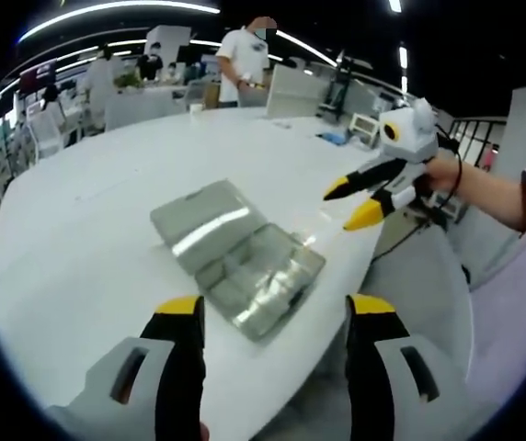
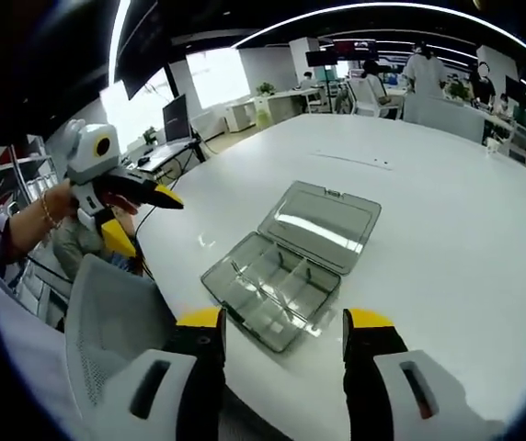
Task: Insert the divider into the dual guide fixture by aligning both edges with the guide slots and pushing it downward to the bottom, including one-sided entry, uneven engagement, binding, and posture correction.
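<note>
Near table edge, left gripper view: the clear compartment box (image 1: 237,259) lies open on the white table (image 1: 88,257), lid (image 1: 200,221) flat on the far side of the tray, tray close to the table's near rim.
My left gripper (image 1: 277,317): jaws spread wide on either side of the box's near corner, nothing between them, well short of the box.
My right gripper (image 1: 355,202), same view: off to the right of the box, beyond the table rim, yellow tips parted, no load that I can see.
Right gripper view, box: the tray (image 2: 272,292) shows cross partitions inside; the lid (image 2: 320,225) is hinged back on its far side.
My right gripper, own view (image 2: 286,335): jaws wide apart, empty, above the box's near edge.
My left gripper seen from here (image 2: 139,216): left of the box, out past the table rim, held in my hand (image 2: 56,207); tips apart.
Step in hand (my judgement): reach in and take hold of a divider; insertion not yet begun.
Doing it well: pinch the divider by its top edge at mid-length, keep it square to both slots, start both ends together; if one side leads and binds, lift back and level rather than force.
Hard to make out: clear plastic and glare hide the slots; I cannot tell which partition is loose, nor whether a free divider lies in the tray.
Cut off: the jaws' lower bodies run out of both views.
</note>
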The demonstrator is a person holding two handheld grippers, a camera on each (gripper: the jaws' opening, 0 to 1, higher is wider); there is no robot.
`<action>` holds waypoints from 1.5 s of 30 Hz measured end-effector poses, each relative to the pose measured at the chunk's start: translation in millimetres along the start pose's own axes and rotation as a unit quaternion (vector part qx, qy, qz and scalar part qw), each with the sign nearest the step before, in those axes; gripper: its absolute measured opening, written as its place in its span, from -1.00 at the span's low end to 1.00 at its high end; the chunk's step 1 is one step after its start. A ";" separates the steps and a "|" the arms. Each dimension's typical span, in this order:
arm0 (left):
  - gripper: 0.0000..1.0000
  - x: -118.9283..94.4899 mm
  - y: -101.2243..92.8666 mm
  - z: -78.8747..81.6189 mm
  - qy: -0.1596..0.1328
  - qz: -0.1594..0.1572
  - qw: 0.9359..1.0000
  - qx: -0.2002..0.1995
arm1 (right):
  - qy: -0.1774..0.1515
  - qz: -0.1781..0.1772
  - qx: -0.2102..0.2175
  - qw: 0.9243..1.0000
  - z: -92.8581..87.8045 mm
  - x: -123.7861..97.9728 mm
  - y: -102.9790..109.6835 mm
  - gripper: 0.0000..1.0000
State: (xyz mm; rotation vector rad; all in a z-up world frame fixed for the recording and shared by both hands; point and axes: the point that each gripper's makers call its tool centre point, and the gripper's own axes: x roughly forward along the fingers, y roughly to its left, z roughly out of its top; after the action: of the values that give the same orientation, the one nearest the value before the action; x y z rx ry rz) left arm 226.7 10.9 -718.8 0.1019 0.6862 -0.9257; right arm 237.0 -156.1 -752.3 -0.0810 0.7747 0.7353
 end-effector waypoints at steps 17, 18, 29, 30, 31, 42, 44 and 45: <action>0.20 17.2 -27.7 17.1 0.002 -0.032 0.999 0.027 | 0.006 -0.046 0.039 0.998 -35.4 -25.4 -40.4 -0.05; 0.20 18.2 -30.4 18.4 0.003 -0.035 0.999 0.030 | 0.008 -0.049 0.042 0.998 -38.0 -26.4 -43.1 -0.05; 0.22 31.5 -57.9 40.1 0.003 -0.066 0.996 0.064 | 0.020 -0.083 0.079 0.993 -67.4 -32.6 -77.0 -0.07; 0.22 32.7 -59.4 41.4 0.003 -0.069 0.996 0.065 | 0.020 -0.085 0.082 0.993 -68.5 -32.9 -78.3 -0.08; 0.22 34.3 -61.2 43.0 0.003 -0.071 0.995 0.067 | 0.021 -0.091 0.086 0.992 -70.7 -33.3 -81.8 -0.08; 0.22 46.8 -73.4 56.7 0.004 -0.090 0.993 0.081 | 0.026 -0.138 0.123 0.982 -89.3 -36.0 -116.5 -0.08; 0.22 48.1 -74.0 58.7 0.004 -0.091 0.992 0.083 | 0.027 -0.140 0.124 0.982 -90.3 -36.1 -119.3 -0.08; 0.22 48.3 -74.1 58.7 0.004 -0.091 0.992 0.083 | 0.027 -0.144 0.128 0.981 -91.2 -36.4 -122.3 -0.08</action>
State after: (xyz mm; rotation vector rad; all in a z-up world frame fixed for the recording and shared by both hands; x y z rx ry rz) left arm 219.1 -89.8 -685.9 0.1923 0.6317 -1.1587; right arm 241.2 -298.5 -817.7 0.0201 0.8814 0.3574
